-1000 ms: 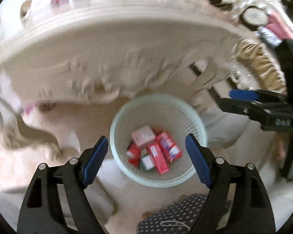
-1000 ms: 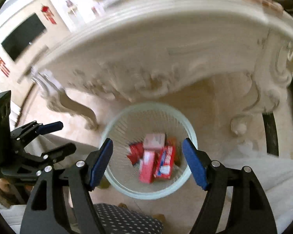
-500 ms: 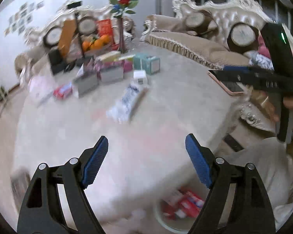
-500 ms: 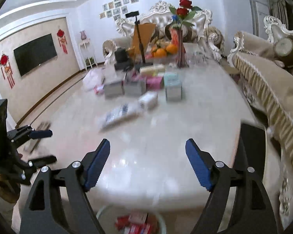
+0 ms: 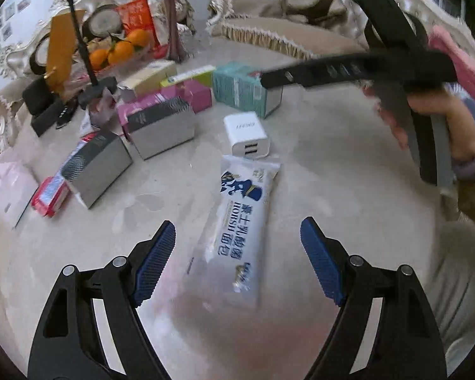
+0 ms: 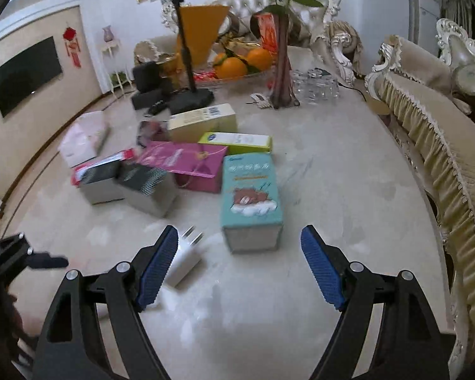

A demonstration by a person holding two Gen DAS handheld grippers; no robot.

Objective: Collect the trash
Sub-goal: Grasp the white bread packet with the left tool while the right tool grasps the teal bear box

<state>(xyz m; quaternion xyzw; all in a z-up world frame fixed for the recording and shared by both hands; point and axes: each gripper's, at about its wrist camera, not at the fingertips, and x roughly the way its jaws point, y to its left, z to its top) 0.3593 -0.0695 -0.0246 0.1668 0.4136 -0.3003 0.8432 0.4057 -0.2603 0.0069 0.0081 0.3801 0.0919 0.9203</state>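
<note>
My left gripper [image 5: 237, 259] is open and empty, low over a white bread wrapper with blue print [image 5: 237, 221] that lies flat on the marble table [image 5: 332, 158]. My right gripper [image 6: 239, 266] is open and empty, just in front of a teal box with a bear picture [image 6: 251, 202]; that box also shows in the left wrist view [image 5: 243, 90]. A white USB charger [image 5: 246, 136] lies beyond the wrapper, and sits by my right gripper's left finger [image 6: 182, 261]. The right gripper's body [image 5: 395, 69] shows at the upper right of the left view.
Several boxes crowd the table: two silver-grey ones [image 5: 161, 123] [image 5: 96, 167], a magenta one [image 6: 186, 164], a green one [image 6: 236, 141], a cream one [image 6: 202, 122], a red pack [image 5: 49, 194]. A vase [image 6: 281, 72], oranges [image 6: 243, 61], glasses [image 6: 315, 87] and a stand [image 6: 186, 47] are behind. A sofa [image 6: 433, 133] is on the right.
Both grippers rose from the trash basket under the table to above the tabletop, then moved closer in. The left now hovers over the bread wrapper, the right before the teal box.
</note>
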